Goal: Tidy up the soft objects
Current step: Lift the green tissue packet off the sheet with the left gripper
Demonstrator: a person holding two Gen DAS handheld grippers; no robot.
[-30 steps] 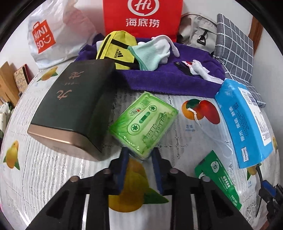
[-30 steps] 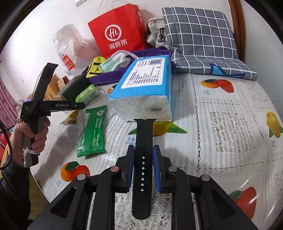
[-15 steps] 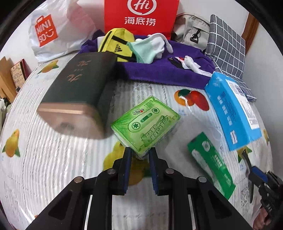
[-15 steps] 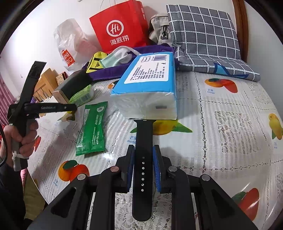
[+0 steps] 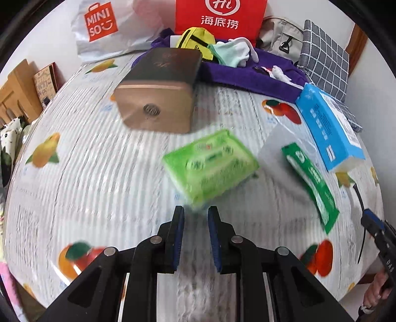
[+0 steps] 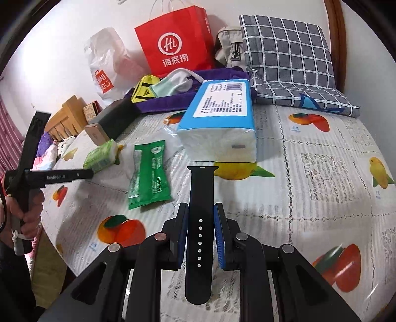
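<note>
My left claw pinches the near corner of the light green tissue pack; motion blur smears that contact, so I cannot tell how firm the grip is. From the right wrist view the pack sits at the tip of the left tool, lifted a little off the fruit-print tablecloth. To its left in the left wrist view the cloth is bare out to the table's rounded edge. Behind it stands the dark box with a gold end, apart from the pack. To the right lies the dark green sachet, and beyond that the blue tissue pack, near the table's right edge.

My right claw is pressed onto a black watch strap, which runs lengthwise between the fingers and points toward the blue pack, its tip just short of it. The cloth to the right of the strap is open. At the back, the purple cloth carries a yellow pouch and pale socks, below the red bag.
</note>
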